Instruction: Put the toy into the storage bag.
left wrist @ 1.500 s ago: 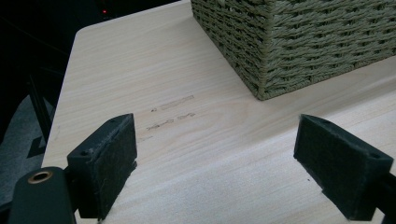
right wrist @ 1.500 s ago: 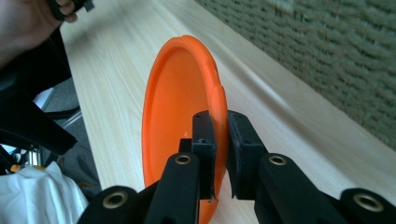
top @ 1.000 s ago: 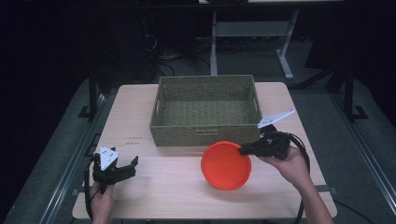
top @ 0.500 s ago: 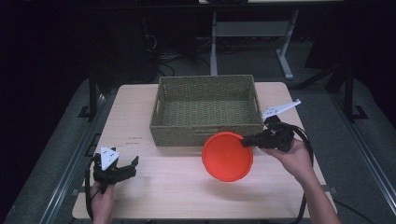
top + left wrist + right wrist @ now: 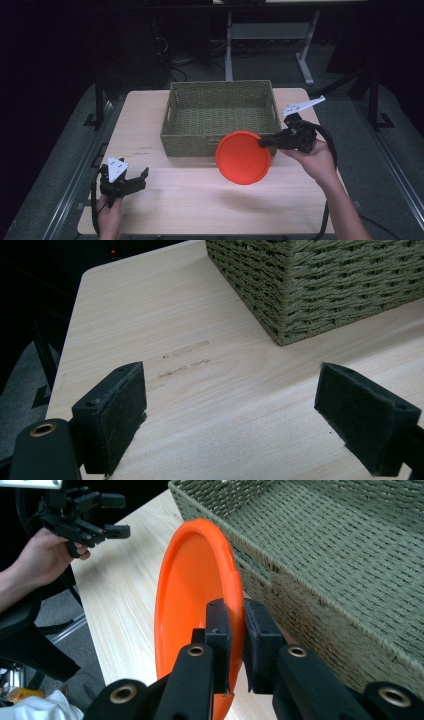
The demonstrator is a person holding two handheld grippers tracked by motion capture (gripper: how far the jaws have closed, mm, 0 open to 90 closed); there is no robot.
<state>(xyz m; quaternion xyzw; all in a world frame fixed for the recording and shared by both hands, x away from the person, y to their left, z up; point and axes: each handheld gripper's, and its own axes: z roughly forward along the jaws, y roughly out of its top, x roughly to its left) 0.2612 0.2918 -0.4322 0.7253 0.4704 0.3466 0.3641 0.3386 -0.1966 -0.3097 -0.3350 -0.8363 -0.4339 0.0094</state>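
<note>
An orange plate [image 5: 243, 157] hangs tilted above the table in front of the woven basket [image 5: 220, 119], its top edge overlapping the basket's front wall. My right gripper [image 5: 265, 142] is shut on the plate's right rim. In the right gripper view the two jaws pinch the plate [image 5: 192, 595] at its rim, right gripper [image 5: 237, 630], with the basket [image 5: 340, 555] just to the right. My left gripper [image 5: 136, 181] rests low at the table's front left, open with nothing between its fingers. The left gripper view shows bare table between the left gripper [image 5: 230, 415] pads and a basket corner [image 5: 320, 285] ahead.
The wooden table [image 5: 165, 200] has free room in front and left of the basket. The basket interior holds nothing I can see. Dark floor, cables and a desk frame [image 5: 270, 30] lie beyond the far edge. The left hand [image 5: 35, 560] shows far off in the right gripper view.
My right gripper has lifted the orange plate off the table and tilted it, moving it up toward the basket's front wall. The left gripper has stayed put.
</note>
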